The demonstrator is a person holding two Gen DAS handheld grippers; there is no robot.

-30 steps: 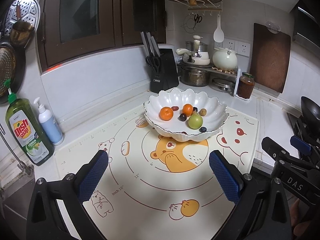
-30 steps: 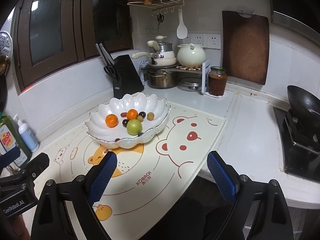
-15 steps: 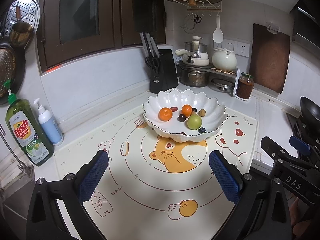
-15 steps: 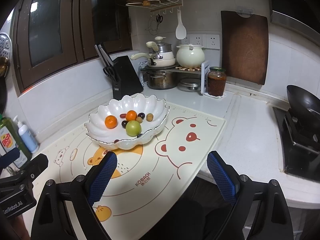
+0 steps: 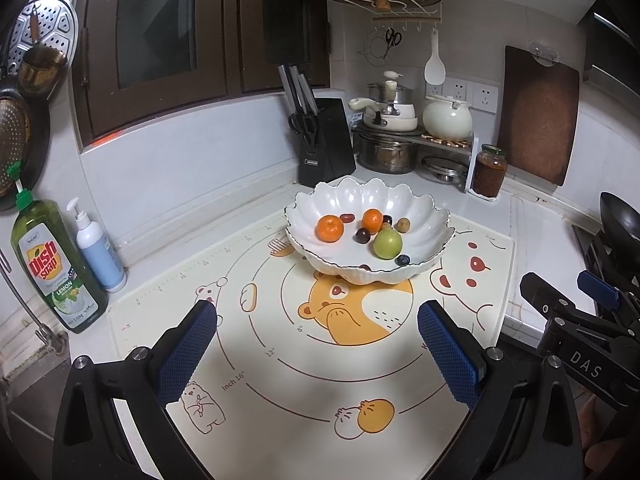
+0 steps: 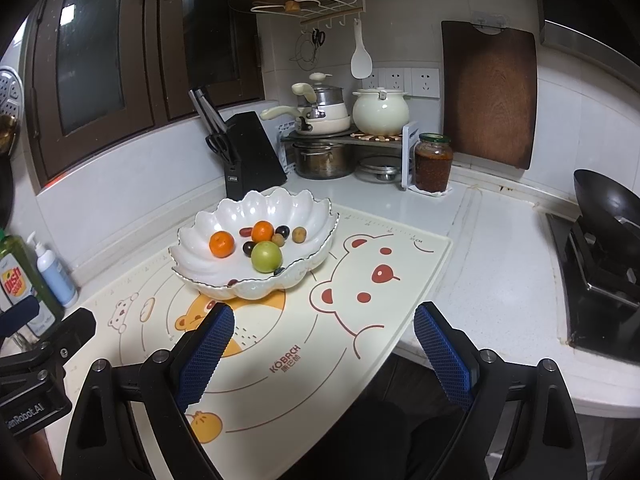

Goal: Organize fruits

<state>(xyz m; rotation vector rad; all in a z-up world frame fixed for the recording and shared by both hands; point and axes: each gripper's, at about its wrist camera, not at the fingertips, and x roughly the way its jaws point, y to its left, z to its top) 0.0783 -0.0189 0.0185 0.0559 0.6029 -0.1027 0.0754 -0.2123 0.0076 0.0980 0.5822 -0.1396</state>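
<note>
Both sets of jaws gape wide and empty: left gripper (image 5: pixel 318 354) and right gripper (image 6: pixel 324 354) hover above the bear-print mat (image 5: pixel 280 360). Farther back, the white scalloped bowl (image 6: pixel 304 208) holds the fruits (image 6: pixel 267 256).

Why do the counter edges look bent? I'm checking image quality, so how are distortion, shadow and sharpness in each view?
Left wrist view: fisheye bowing curves the backsplash and the mat, corners vignette black; the fruit bowl is sharp; a soft shadow falls between the open left gripper fingers. Right wrist view: same curvature, the wok stretched at the edge; the open right gripper sharp; even, dim lighting.
</note>
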